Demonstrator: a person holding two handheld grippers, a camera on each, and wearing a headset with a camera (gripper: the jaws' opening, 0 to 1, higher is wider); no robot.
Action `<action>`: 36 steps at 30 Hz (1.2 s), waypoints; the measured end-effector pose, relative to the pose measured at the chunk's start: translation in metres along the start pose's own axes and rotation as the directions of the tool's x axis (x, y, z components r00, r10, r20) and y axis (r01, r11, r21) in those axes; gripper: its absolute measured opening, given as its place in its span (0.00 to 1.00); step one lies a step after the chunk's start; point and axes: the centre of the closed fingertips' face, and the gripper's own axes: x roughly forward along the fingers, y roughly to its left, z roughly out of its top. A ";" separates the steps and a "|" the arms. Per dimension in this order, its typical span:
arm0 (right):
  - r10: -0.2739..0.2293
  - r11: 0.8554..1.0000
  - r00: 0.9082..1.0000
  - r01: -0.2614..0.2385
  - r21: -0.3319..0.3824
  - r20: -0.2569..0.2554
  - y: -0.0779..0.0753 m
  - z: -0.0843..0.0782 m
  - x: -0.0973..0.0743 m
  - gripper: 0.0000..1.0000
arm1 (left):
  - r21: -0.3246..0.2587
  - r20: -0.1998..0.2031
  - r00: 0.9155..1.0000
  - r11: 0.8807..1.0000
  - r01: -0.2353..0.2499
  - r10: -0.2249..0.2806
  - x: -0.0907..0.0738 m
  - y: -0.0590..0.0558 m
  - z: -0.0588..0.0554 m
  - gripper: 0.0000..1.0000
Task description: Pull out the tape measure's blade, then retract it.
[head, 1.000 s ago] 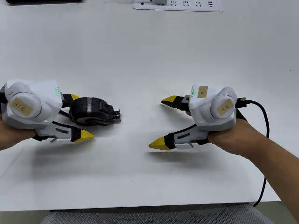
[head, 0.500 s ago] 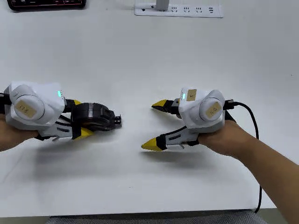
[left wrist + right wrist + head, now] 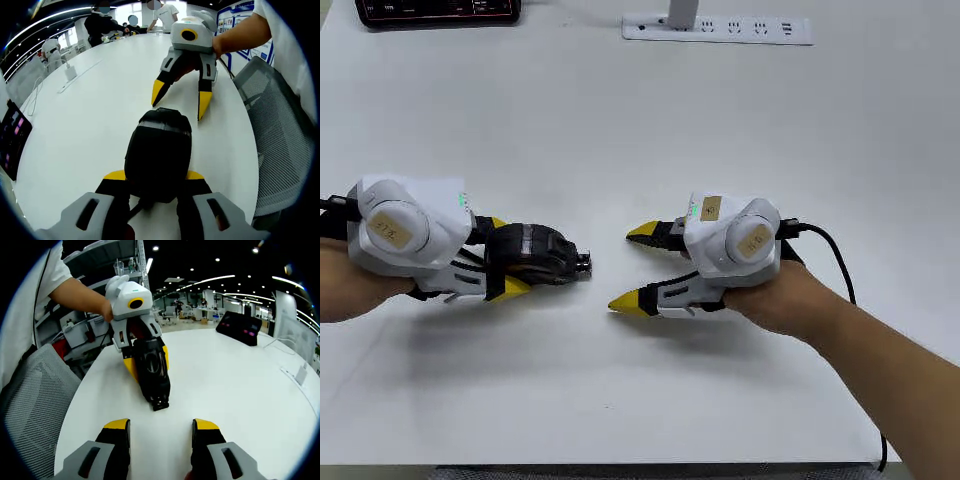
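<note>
While the left gripper [image 3: 508,255] is clamped on the tape measure [image 3: 535,253] on the white table [image 3: 620,130], the right gripper [image 3: 632,267] faces it with jaws apart, bare table between them. Open surface runs out to the power strip [image 3: 720,27]; the table's near edge lies behind both grippers. Right gripper view shows the case's blade mouth [image 3: 160,404]; left gripper view, a mesh chair [image 3: 280,130] past the edge.

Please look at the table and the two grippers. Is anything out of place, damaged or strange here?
Nothing stands out. The tape measure sits squarely between the jaws of the left gripper, its blade end facing the open right gripper, which is apart from it. The table shows no spill or damage.
</note>
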 end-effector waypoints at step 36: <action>0.084 0.989 0.995 -0.076 -0.125 0.059 0.003 0.017 0.031 0.11 | 0.006 -0.014 1.000 1.000 0.011 -0.011 0.001 0.000 0.000 0.31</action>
